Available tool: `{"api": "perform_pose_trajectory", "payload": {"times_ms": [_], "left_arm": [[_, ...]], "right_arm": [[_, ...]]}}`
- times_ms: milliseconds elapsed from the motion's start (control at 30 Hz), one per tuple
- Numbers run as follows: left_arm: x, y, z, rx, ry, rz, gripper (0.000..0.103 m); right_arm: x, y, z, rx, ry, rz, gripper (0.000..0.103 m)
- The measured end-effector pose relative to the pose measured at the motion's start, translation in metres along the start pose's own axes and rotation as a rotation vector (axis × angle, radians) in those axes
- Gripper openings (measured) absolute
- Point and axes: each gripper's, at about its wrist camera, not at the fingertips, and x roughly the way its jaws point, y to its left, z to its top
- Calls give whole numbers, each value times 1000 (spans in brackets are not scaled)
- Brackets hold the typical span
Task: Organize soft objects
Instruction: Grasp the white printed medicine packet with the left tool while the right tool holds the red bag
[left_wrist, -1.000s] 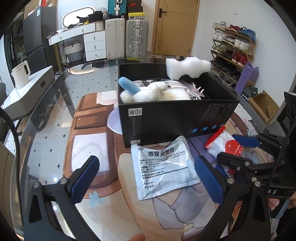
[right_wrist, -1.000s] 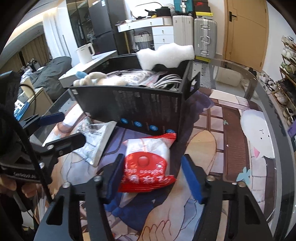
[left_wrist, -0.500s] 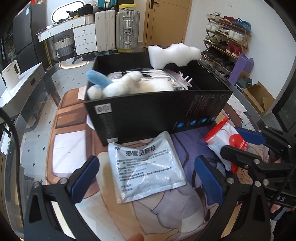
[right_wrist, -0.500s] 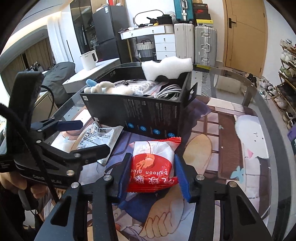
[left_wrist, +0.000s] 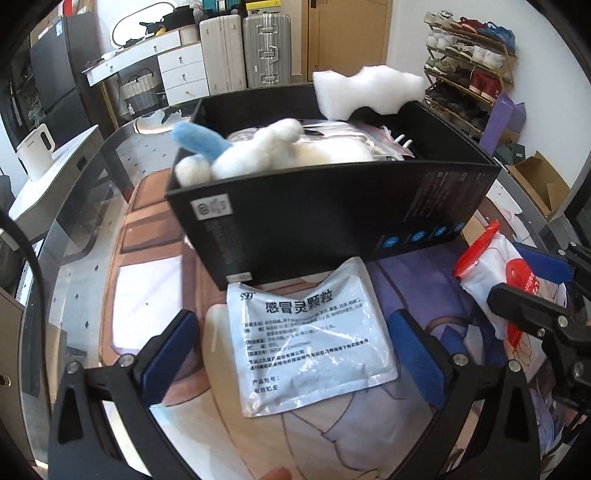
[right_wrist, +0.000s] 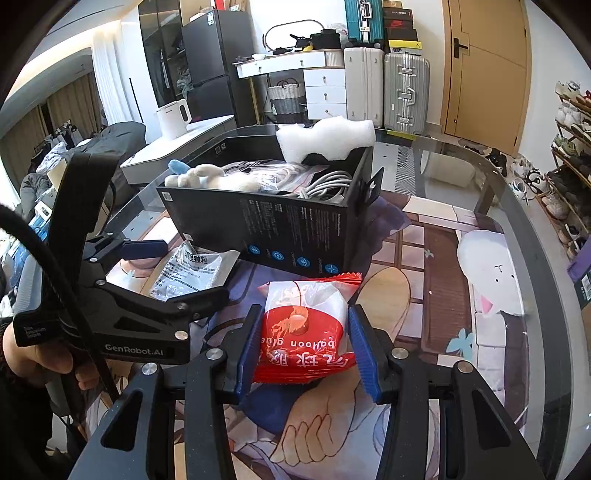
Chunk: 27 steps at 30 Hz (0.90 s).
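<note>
Right hand-held gripper clamps red-and-white packet across its middle: light, crinkly, slippery film. Left hand-held gripper wide, straddling flat silver sachet; judged limp, best pinched by edges.

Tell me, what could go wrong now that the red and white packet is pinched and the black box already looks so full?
The right gripper pinches the red and white packet by its soft sides; it might slip or crumple when carried.

The black box is crowded: a plush toy and white foam stick above the rim, so another item could snag or tip out.

The open left gripper straddles the silver sachet near the box wall and could nudge it.
</note>
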Motion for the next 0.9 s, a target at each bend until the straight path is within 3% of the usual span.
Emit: {"api": "perform_pose_trajectory", "payload": {"times_ms": [600, 733, 800, 900], "left_arm": [[-1, 8, -1, 17, 1, -14, 102], [-8, 7, -7, 41, -18, -34, 89], [-12, 7, -10, 46, -28, -38, 76], [-17, 9, -13, 50, -41, -48, 69]], "right_arm": [[2, -1, 0, 22, -9, -2, 47], [0, -3, -1, 32, -14, 0, 47], [-1, -3, -2, 32, -15, 2, 47], [-1, -4, -2, 32, -15, -1, 47]]}}
